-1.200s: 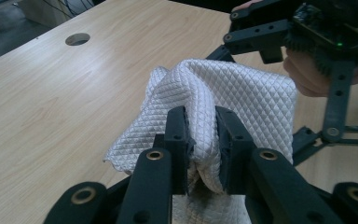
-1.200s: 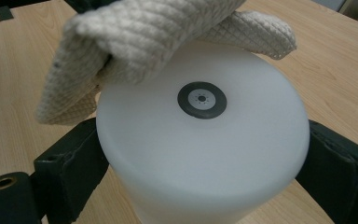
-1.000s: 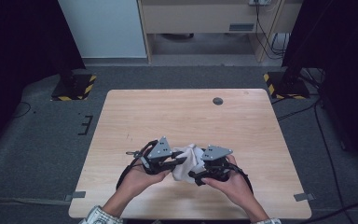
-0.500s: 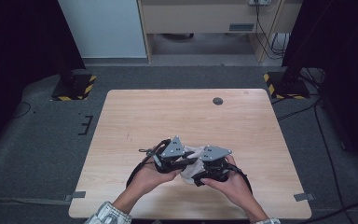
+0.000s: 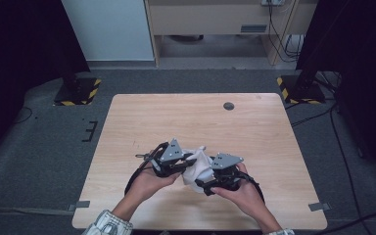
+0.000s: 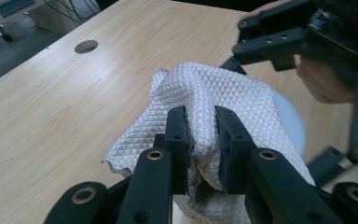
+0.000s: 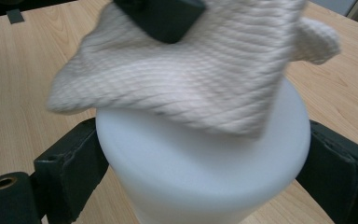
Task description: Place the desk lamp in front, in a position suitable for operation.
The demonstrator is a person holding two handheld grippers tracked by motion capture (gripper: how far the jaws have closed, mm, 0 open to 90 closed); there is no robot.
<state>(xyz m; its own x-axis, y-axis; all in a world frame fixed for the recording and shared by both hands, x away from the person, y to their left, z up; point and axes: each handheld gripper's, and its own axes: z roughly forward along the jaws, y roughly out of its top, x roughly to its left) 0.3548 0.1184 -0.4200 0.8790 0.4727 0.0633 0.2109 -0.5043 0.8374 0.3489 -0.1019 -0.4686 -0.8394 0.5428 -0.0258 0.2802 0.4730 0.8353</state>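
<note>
A white quilted cloth (image 5: 197, 159) (image 6: 205, 88) (image 7: 191, 70) is draped over the top of a white round container (image 7: 200, 172) (image 6: 290, 122) near the table's front edge. My left gripper (image 5: 188, 162) (image 6: 200, 128) is shut on a fold of the cloth and presses it onto the container from the left. The right gripper (image 5: 204, 184) (image 7: 205, 161) is shut on the container, one jaw on each side of its body. The cloth hides the container's top. In the right gripper view a black jaw tip of the left gripper (image 7: 163, 14) sits on the cloth.
The wooden table (image 5: 176, 117) has a round cable hole (image 5: 228, 105) (image 6: 86, 46) at the far right. Both hands sit near its front edge, cables trailing behind them. Two black stands with yellow-black bases (image 5: 78, 90) flank the table on the grey floor.
The left gripper with the cloth shifted a little right across the container, then back left. The right gripper and the container stayed still.
</note>
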